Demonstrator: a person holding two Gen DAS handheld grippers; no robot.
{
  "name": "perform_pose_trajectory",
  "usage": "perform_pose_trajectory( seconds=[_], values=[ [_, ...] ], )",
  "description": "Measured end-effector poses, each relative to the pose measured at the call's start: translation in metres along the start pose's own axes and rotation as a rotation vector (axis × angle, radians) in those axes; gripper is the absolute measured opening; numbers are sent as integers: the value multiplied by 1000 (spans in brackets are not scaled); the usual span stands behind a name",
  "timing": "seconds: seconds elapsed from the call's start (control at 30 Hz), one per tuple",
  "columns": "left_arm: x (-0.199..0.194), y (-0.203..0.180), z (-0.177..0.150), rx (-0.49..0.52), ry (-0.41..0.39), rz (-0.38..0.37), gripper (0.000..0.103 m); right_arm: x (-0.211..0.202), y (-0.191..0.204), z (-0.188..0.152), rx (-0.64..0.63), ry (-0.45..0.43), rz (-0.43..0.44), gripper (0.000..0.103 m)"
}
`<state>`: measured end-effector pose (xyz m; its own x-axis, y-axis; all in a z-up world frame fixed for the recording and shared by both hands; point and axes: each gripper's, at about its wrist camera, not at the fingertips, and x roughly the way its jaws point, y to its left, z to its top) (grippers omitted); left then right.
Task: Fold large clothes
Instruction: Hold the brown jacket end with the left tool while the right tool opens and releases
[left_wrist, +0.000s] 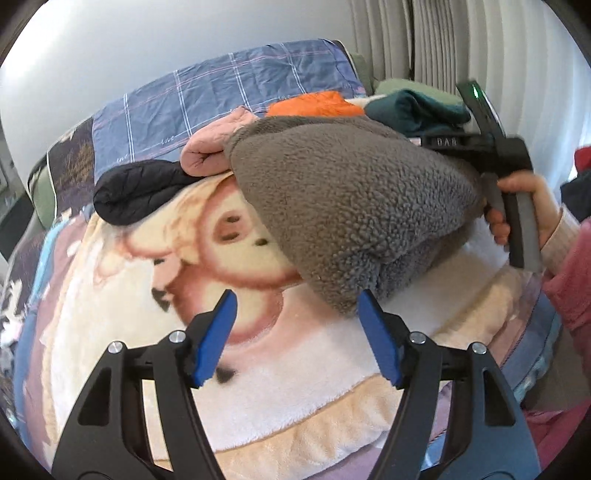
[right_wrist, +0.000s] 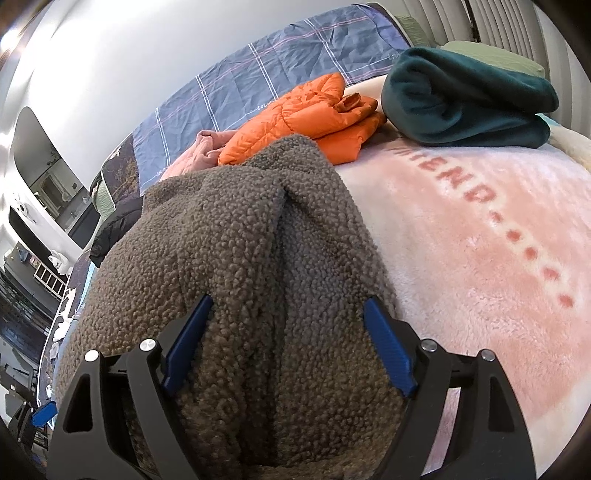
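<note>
The right gripper (right_wrist: 284, 345) seemingly clasps the bunched grey-brown fleece garment (right_wrist: 240, 258) on the pink plush blanket (right_wrist: 480, 258); the left gripper (left_wrist: 297, 336) gapes empty.

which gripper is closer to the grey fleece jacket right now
Right. The right gripper straddles the grey fleece jacket, bunched between its open jaws; the left gripper hovers empty, just short of its lower edge.

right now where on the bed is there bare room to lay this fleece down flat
Free: the pink blanket right of the grey fleece, below the teal bundle; also the cartoon-print patch in front of the left tool. Crowded: the far edge, with the orange jacket, pink garment and black jacket.
</note>
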<state>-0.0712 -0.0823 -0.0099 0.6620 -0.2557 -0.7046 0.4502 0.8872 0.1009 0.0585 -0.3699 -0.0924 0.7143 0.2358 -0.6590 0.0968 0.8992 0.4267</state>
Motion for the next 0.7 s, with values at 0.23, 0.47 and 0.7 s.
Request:
perform_pose_trajectory(
  seconds=[0.23, 0.47, 0.7],
  values=[
    [-13, -13, 17, 5, -63, -79, 70, -1, 1, 0, 8, -3, -7, 82],
    [-6, -33, 35, 93, -102, -84, 70, -2, 1, -3, 20, -18, -16, 83],
    [37, -25, 101, -22, -125, -207, 57, -4, 6, -3, 13, -9, -65, 86]
  ],
)
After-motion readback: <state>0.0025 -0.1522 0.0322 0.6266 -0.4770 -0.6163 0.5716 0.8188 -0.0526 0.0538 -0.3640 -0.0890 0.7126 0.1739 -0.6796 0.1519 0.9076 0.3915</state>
